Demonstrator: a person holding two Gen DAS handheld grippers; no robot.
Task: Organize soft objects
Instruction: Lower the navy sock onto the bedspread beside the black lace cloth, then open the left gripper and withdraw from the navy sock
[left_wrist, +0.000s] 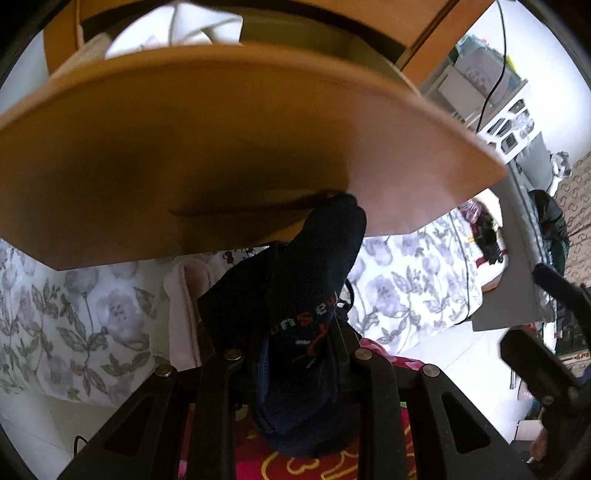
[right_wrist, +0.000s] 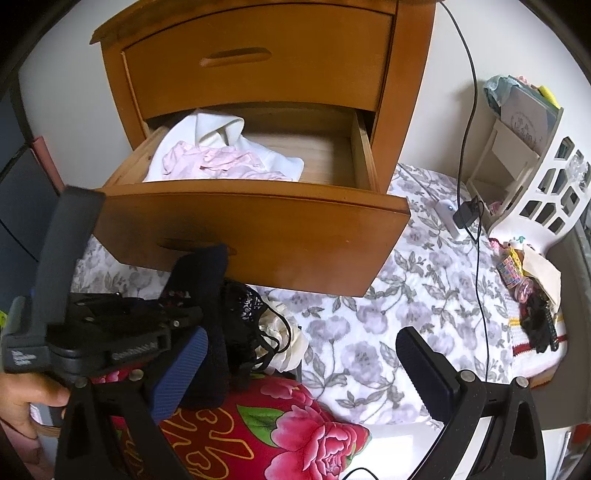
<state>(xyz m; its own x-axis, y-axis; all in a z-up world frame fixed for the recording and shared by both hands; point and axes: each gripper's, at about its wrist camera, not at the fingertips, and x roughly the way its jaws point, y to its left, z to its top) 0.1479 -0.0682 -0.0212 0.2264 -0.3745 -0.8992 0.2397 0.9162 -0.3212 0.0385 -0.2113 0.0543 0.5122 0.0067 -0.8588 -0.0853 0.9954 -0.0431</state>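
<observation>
My left gripper (left_wrist: 295, 354) is shut on a dark navy sock (left_wrist: 314, 280) with orange lettering and holds it up against the front panel of the open wooden drawer (left_wrist: 221, 155). In the right wrist view the same sock (right_wrist: 201, 273) and left gripper (right_wrist: 177, 325) sit just below the drawer front (right_wrist: 295, 240). The drawer holds white and pink clothes (right_wrist: 221, 155) on its left side. My right gripper (right_wrist: 303, 373) is open and empty, above the bed.
A floral bedspread (right_wrist: 388, 314) lies under the drawer. A red flowered cloth (right_wrist: 295, 435), black lace garment (right_wrist: 247, 306) and cream cloth (right_wrist: 291, 343) pile at the near side. A white organiser (right_wrist: 535, 177), a cable (right_wrist: 476, 184) and small items (right_wrist: 532, 295) are at right.
</observation>
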